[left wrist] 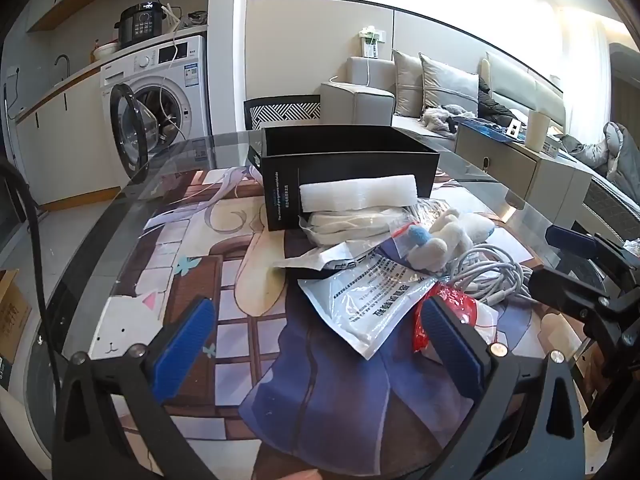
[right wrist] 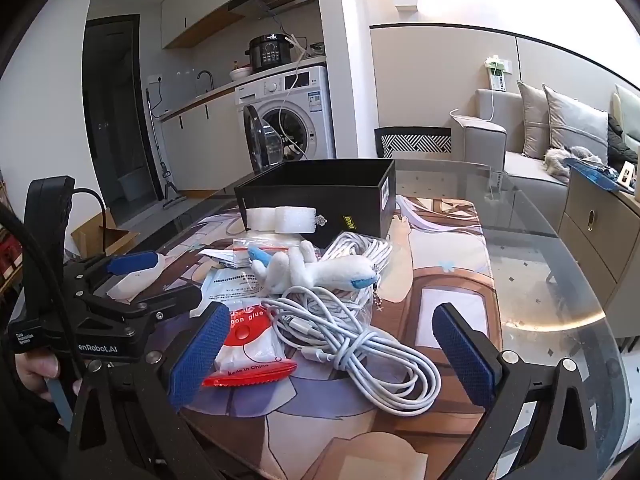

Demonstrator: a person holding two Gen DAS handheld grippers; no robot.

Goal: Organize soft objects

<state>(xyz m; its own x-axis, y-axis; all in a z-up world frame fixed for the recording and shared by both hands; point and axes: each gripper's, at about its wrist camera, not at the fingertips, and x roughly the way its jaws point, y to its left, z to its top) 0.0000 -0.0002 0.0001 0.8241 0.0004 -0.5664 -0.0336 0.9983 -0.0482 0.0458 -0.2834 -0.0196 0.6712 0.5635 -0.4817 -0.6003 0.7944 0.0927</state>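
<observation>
A black open box (left wrist: 348, 152) (right wrist: 320, 192) stands at the far side of the mat, with a white foam block (left wrist: 358, 194) (right wrist: 280, 218) leaning on its front. Before it lie a bag of white cloth (left wrist: 352, 224), a white and blue plush toy (left wrist: 440, 240) (right wrist: 312, 268), a printed white pouch (left wrist: 368, 304) (right wrist: 236, 280), a red and white packet (left wrist: 452, 304) (right wrist: 248, 344) and coiled white cables (left wrist: 492, 272) (right wrist: 360, 340). My left gripper (left wrist: 318, 344) (right wrist: 148, 280) is open over the pouch's near corner. My right gripper (right wrist: 332, 356) (left wrist: 560, 264) is open above the cables and packet.
The pile lies on a printed mat (left wrist: 192, 280) over a round glass table (right wrist: 560, 280). Beyond it are a chair back (right wrist: 414, 142), a washing machine (left wrist: 160, 92) with its door swung open, a sofa (right wrist: 532, 148) and a low cabinet (left wrist: 520, 164) at the right.
</observation>
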